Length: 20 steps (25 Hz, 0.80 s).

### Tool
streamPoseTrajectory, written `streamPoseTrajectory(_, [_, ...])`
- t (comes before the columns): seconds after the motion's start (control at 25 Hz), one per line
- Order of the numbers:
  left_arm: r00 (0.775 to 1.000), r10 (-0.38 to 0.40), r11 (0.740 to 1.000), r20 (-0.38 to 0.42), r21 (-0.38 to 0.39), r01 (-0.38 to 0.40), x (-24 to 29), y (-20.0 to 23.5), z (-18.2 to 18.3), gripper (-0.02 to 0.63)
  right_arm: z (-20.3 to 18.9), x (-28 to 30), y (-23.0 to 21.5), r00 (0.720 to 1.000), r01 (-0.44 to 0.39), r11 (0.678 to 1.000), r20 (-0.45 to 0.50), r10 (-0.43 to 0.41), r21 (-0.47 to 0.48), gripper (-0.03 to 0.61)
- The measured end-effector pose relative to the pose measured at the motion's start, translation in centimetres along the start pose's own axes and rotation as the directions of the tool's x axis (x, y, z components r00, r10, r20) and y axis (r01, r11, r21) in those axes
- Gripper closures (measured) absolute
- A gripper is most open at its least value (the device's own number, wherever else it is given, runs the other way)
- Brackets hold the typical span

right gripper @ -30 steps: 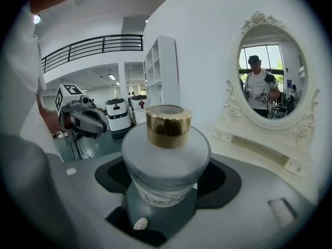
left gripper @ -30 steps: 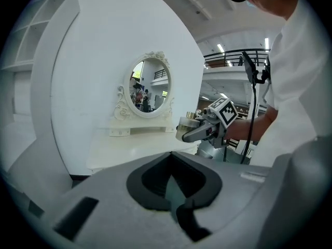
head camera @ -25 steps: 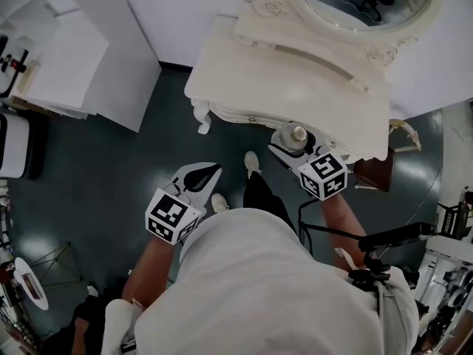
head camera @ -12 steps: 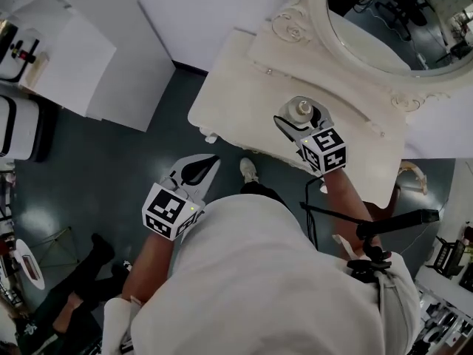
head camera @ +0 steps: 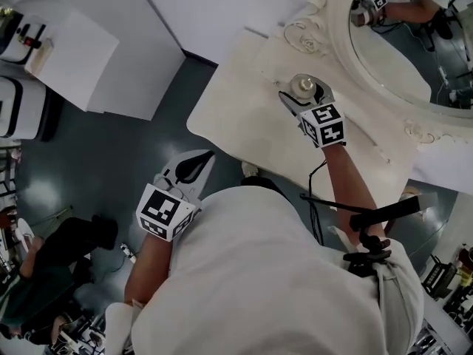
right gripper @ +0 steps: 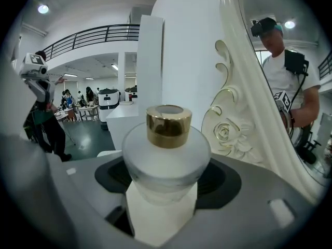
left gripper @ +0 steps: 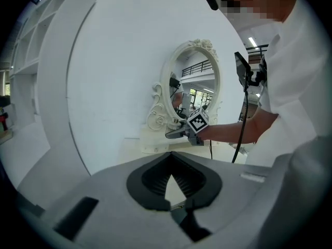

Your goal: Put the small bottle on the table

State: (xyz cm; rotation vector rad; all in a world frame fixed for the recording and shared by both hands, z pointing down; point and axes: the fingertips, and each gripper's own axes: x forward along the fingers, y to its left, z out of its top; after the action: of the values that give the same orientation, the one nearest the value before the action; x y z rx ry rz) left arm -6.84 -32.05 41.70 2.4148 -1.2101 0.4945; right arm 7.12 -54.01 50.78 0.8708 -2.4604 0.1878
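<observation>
Small bottle [right gripper: 166,157], frosted with a gold cap, is clamped between the jaws of the right gripper [head camera: 304,83]. It shows in the upper middle of the head view, over the cream desk [head camera: 244,117] and just beside the carved mirror frame [right gripper: 228,134]. I cannot tell whether its base touches the desk. The left gripper [head camera: 205,157], left of centre over the dark floor [head camera: 111,161], has its jaws together with nothing between them.

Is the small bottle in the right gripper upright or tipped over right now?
Upright: the small bottle has its gold cap on top and level, with the frosted body vertical between the fingers.
</observation>
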Motion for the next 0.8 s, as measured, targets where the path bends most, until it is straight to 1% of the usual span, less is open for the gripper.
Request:
streamPoseTrajectory(0.24, [0.998,0.067,0.997,-0.016,-0.033,-0.068,1.3,1.7,1.1,0.611,-0.4,4.2,-3.6,1.0,-0.002,1.0,-0.019,0.002,0.001,0.238])
streamPoseTrajectory(0.48, [0.993,0.105,0.993,-0.049,-0.047,-0.108,2.9,2.8,1.0,0.611,-1.8,8.2,-6.3,1.0,-0.002,1.0,-0.03,0.002,0.016,0.238])
streamPoseTrajectory(0.8, [0.987,0.142,0.986,-0.069,-0.079,-0.147,3.2,3.2,1.0,0.611,-2.7,10.4,-8.2,0.999,0.018,1.0,-0.049,-0.017,0.01,0.238])
